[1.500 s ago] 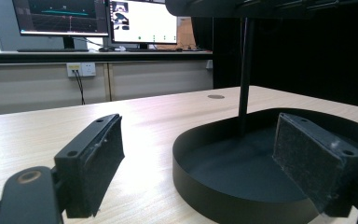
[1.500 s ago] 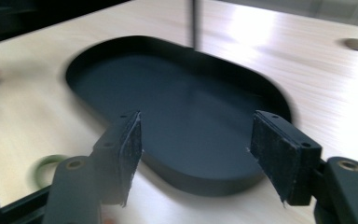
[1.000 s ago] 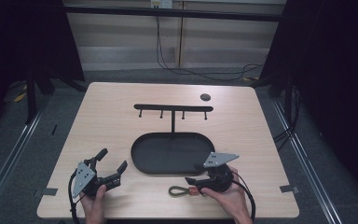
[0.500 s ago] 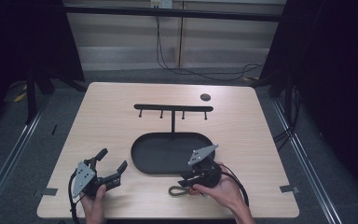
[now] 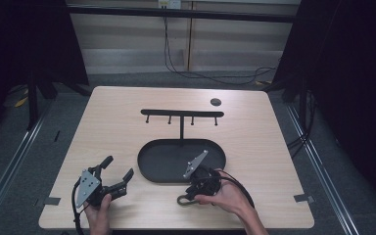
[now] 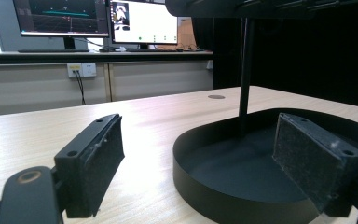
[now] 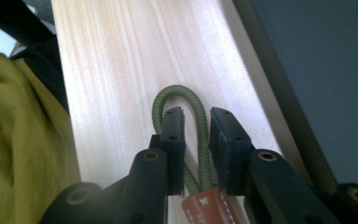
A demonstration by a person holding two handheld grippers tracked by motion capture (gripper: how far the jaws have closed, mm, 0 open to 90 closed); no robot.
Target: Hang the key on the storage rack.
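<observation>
The black oval metal tray (image 5: pixel 149 164) sits at the middle of the pale wooden surface (image 5: pixel 269 147). Near the front edge, the right gripper (image 5: pixel 188 195) has its jaws just closing around one strand of the olive-green cord loop with a brown leather tab (image 7: pixel 193 123). The left gripper (image 5: pixel 117 174) holds its jaws spread.

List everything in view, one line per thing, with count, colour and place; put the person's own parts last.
table: one, light wood, under everything.
hook stand: one, black, a bar with four pegs on a post rising from the tray's far side.
tray: one, black oval, table centre.
disc: one, dark, far right of the table.
cord loop: one, olive green with a brown leather tab, near edge, in front of the tray.
monitors: two, lit, behind the table.
left hand-held gripper: one, black, near left, jaws open and empty.
right hand-held gripper: one, black, jaws just closing around one strand of the cord loop.
</observation>
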